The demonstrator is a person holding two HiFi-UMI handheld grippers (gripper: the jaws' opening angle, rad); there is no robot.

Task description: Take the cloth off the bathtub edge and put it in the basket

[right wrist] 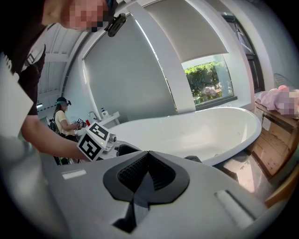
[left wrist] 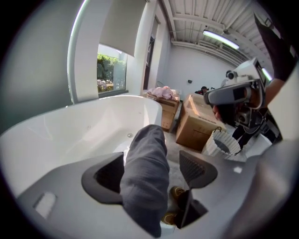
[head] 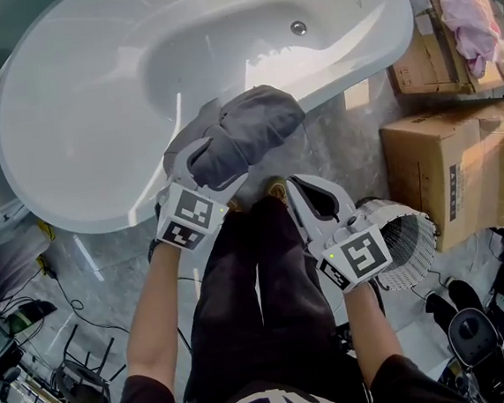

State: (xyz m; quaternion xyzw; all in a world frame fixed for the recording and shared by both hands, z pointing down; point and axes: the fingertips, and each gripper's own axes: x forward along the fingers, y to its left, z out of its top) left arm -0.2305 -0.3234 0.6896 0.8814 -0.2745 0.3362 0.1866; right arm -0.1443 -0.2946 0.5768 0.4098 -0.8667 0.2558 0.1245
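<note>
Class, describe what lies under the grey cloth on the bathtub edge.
The grey cloth drapes over the white bathtub rim, visible on either side. The rim directly beneath is covered and cannot be seen.

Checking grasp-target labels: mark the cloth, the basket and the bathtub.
cloth [head: 247,133], head view, middle of the grey bundle on the tub edge.
basket [head: 415,265], head view, its white woven wall.
bathtub [head: 43,154], head view, bare left rim.

Grey cloth [head: 247,127] on bathtub edge [head: 363,49]
</note>
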